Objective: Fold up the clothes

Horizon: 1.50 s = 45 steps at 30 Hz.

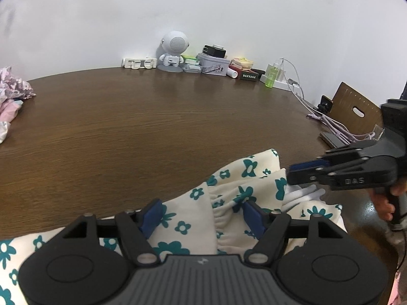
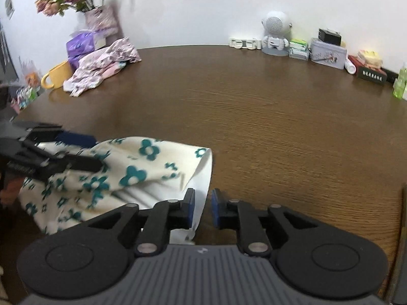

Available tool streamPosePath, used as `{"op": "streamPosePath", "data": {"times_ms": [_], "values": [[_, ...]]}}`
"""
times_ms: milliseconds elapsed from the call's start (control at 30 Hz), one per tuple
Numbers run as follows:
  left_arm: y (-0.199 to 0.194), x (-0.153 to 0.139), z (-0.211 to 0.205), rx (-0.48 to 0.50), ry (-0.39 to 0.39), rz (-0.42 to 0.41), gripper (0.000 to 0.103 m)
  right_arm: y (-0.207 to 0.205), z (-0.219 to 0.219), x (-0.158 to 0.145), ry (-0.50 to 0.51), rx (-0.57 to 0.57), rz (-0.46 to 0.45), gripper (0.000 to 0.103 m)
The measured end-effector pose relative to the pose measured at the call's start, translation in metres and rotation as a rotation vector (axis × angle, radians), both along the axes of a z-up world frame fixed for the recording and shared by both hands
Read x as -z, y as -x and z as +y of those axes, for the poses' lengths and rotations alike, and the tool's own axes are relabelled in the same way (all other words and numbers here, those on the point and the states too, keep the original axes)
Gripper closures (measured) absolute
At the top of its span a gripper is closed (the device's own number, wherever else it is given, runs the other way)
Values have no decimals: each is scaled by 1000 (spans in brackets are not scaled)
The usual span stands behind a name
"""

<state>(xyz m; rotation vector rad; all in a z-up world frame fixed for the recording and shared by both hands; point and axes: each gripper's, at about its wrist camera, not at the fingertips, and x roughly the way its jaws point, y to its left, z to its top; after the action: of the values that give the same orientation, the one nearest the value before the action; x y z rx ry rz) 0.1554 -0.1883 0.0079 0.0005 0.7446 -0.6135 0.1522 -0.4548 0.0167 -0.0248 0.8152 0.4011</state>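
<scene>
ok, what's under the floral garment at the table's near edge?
The floral garment lies on the brown table; bare wood shows around it. White lining peeks out at its edge. Anything beneath the cloth is hidden.

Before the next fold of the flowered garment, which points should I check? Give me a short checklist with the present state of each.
1. Left gripper open over the flowered garment: ok, its fingers are wide apart with cloth between them, not yet pinched.
2. Right gripper holding cloth: cannot tell; narrow gap, the white edge lies near the left finger.
3. Garment lies flat: not ok, it is bunched and gathered.
4. Free table ahead for the fold: ok, bare wood in front.
5. Other clothes away from the work area: ok, at the far left.
6. Cables away from the garment: ok, at the far right.
</scene>
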Motion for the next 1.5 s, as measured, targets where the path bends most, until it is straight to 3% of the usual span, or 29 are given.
{"op": "streamPosePath", "data": {"times_ms": [100,167,200,267,300,600,800,900,1200,1300,1367,1400,1467,1500], "values": [[0,0,0,5,1,0,33,-7,5,4,-7,-15,-15,75],[0,0,0,6,-2,-2,33,-11,10,6,2,-25,-23,74],[1,0,-1,5,-5,-4,33,-13,13,7,12,-30,-26,76],[1,0,-2,5,-14,-10,33,-13,16,7,33,-48,-26,97],[2,0,-3,5,-20,-14,33,-11,18,6,37,-53,-17,102],[1,0,-4,-3,-19,-20,33,13,16,-6,23,-53,54,102],[4,-13,11,-34,82,-42,33,10,7,0,-32,-24,91,102],[6,-17,11,-49,56,-69,35,8,1,-1,-62,-12,86,100],[-1,-8,12,-52,27,-23,40,-5,-5,4,-31,53,10,95],[-2,-4,13,-55,19,-7,40,-11,-3,5,-56,45,11,80],[-2,-2,13,-57,14,2,41,-12,1,6,-46,33,7,77],[-1,-1,13,-58,11,-2,40,-12,3,6,-36,25,4,78],[0,-1,11,-56,-3,-9,40,-10,7,5,-11,5,6,97],[0,0,10,-57,-7,-13,40,-9,9,4,2,-3,12,102]]}}
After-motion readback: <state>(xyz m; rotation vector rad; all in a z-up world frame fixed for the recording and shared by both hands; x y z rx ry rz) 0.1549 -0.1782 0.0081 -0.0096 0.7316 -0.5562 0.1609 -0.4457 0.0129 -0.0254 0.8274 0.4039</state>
